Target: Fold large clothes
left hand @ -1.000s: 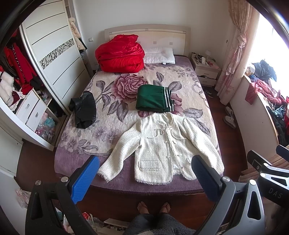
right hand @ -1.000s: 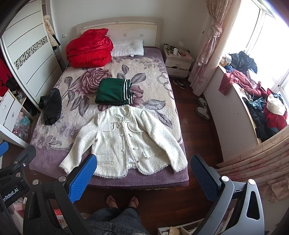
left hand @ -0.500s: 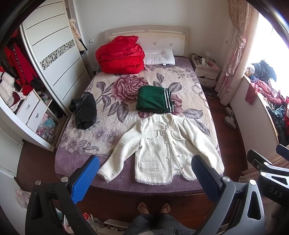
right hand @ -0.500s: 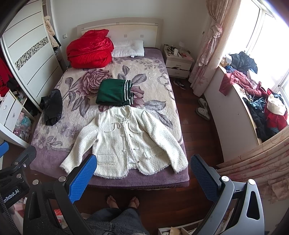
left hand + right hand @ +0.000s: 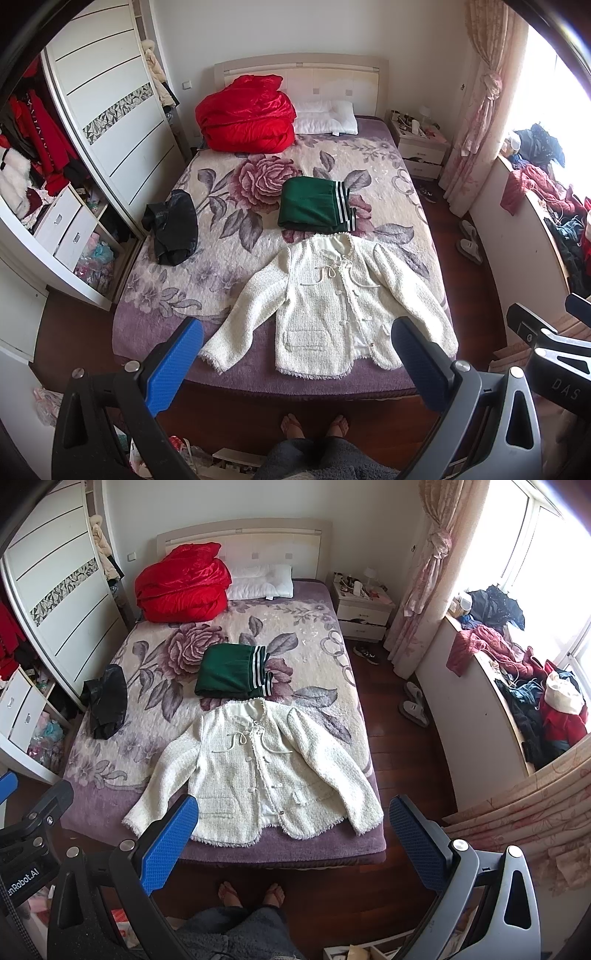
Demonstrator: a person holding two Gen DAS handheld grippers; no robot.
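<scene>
A white fuzzy jacket (image 5: pixel 332 306) (image 5: pixel 258 771) lies spread flat, front up, at the foot of the bed, sleeves angled outward. Behind it rests a folded green garment with white stripes (image 5: pixel 316 205) (image 5: pixel 232 674). A crumpled black garment (image 5: pixel 171 229) (image 5: pixel 107 703) sits near the bed's left edge. My left gripper (image 5: pixel 295 363) is open, held high above the foot of the bed with nothing between its blue pads. My right gripper (image 5: pixel 293 840) is open too, just as far from the jacket and empty.
A floral blanket covers the bed (image 5: pixel 229 229). A red duvet (image 5: pixel 245 114) and a white pillow (image 5: pixel 327 118) lie at the headboard. A wardrobe (image 5: pixel 110 122) stands at the left, a nightstand (image 5: pixel 419 144) and a cluttered window ledge (image 5: pixel 517 686) at the right. The person's feet (image 5: pixel 251 893) stand on the wooden floor.
Both views have drifted very slightly; the bed sits a touch lower in frame. The clothes have not moved and both grippers stay open.
</scene>
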